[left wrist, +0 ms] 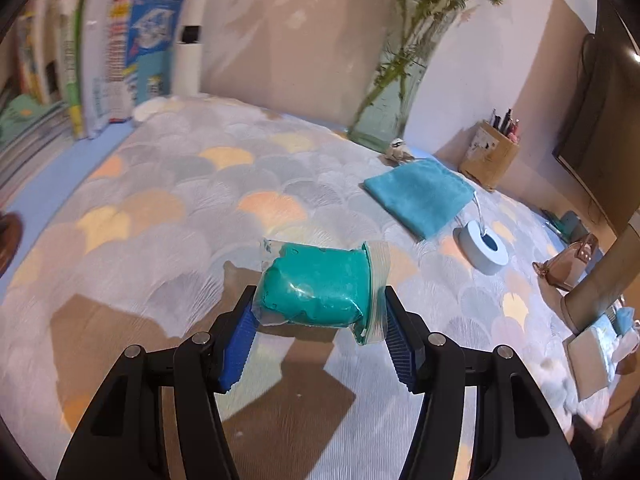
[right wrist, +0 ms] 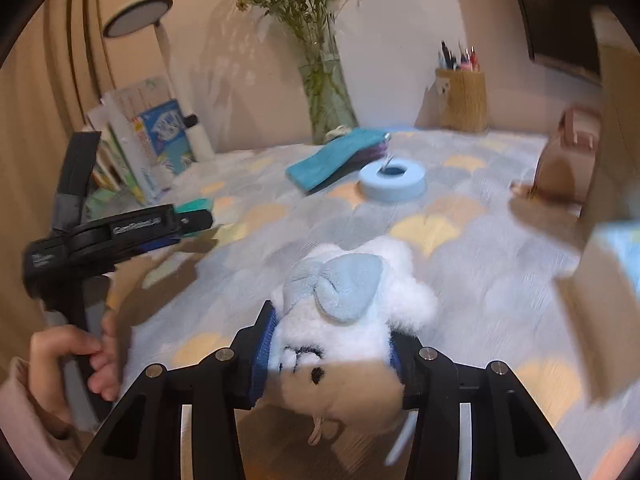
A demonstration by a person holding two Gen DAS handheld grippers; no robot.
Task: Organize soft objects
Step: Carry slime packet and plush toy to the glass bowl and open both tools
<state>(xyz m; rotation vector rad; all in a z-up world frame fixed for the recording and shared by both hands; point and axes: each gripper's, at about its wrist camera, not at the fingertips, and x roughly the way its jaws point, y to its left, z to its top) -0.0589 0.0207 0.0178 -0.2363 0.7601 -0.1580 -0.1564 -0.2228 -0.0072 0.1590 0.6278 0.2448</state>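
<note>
Far to my left a row of books [left wrist: 100,68] stands against the wall, with a white lamp [right wrist: 160,40] rising just beside it. My left gripper [left wrist: 320,312] is clamped on a clear bag of teal putty [left wrist: 316,288], its blue pads [left wrist: 240,340] pressing both ends of the bag, which is lifted off the patterned tablecloth [left wrist: 180,208]. From the right wrist camera I can see that same gripper out to the side, my hand [right wrist: 76,360] wrapped around its handle, the teal bag poking out past its tip. Further along, near the back of the table, a glass vase [left wrist: 388,112] holds green stems, and a small bird figure [left wrist: 398,152] sits at its foot. Just in front of the bird lies a folded blue cloth [left wrist: 420,196], and touching or nearly touching its near edge is a pale blue ring-shaped holder [left wrist: 482,248]. A wooden pen cup [left wrist: 490,156] stands behind these by the wall. My right gripper [right wrist: 328,356] is squeezed around a white plush sheep [right wrist: 344,320] with a light blue ear, held above the cloth. At the far right a pinkish-brown bag [right wrist: 568,160] is blurred.
</note>
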